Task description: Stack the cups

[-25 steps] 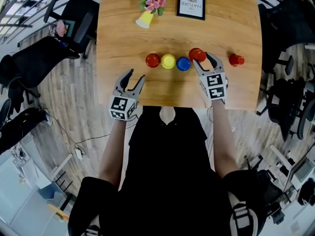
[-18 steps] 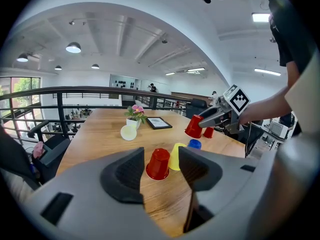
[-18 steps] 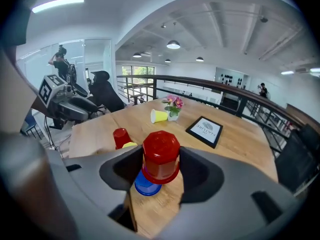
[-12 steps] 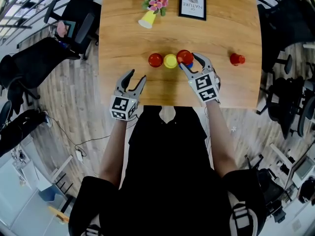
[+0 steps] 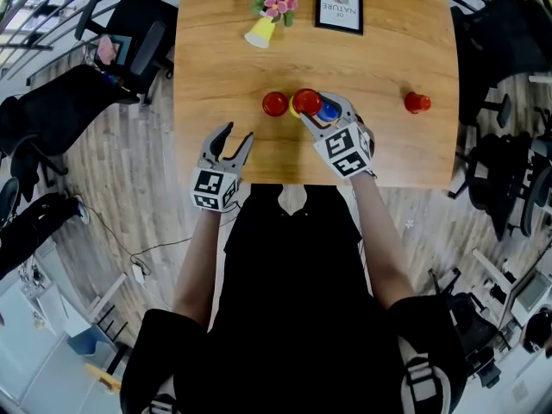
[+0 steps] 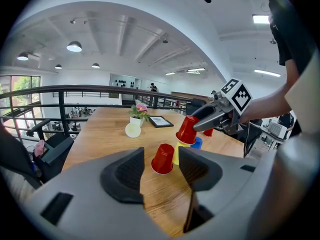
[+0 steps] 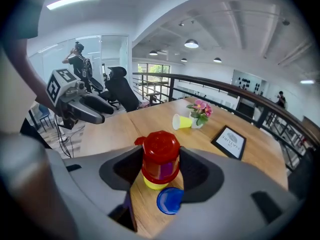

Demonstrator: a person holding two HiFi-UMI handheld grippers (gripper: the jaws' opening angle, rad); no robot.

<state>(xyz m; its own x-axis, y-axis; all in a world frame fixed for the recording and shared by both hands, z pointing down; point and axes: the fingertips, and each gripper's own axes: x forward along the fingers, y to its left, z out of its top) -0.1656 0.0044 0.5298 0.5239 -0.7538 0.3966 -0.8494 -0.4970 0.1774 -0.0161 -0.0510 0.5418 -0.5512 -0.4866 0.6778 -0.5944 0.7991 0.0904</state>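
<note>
- Table (image 5: 224,67): cups stand upside down across its middle, and a lone red cup (image 5: 417,103) sits apart toward 3 o'clock.
- Right gripper (image 5: 321,110): its jaws are wide but clamped on a red cup (image 7: 160,159). It has carried the cup toward 9 o'clock, past the blue cup (image 7: 170,200).
- Left gripper (image 5: 238,132): its jaws are apart and hold nothing; it is parked at the 6 o'clock edge.
- Yellow cup (image 7: 150,184): it is now directly under the tilted red cup, so lowering looks to be next.

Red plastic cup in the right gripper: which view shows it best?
Right gripper view: the red plastic cup fills the gap between the jaws. Left gripper view shows it small, side-on; head view, only its base.
</note>
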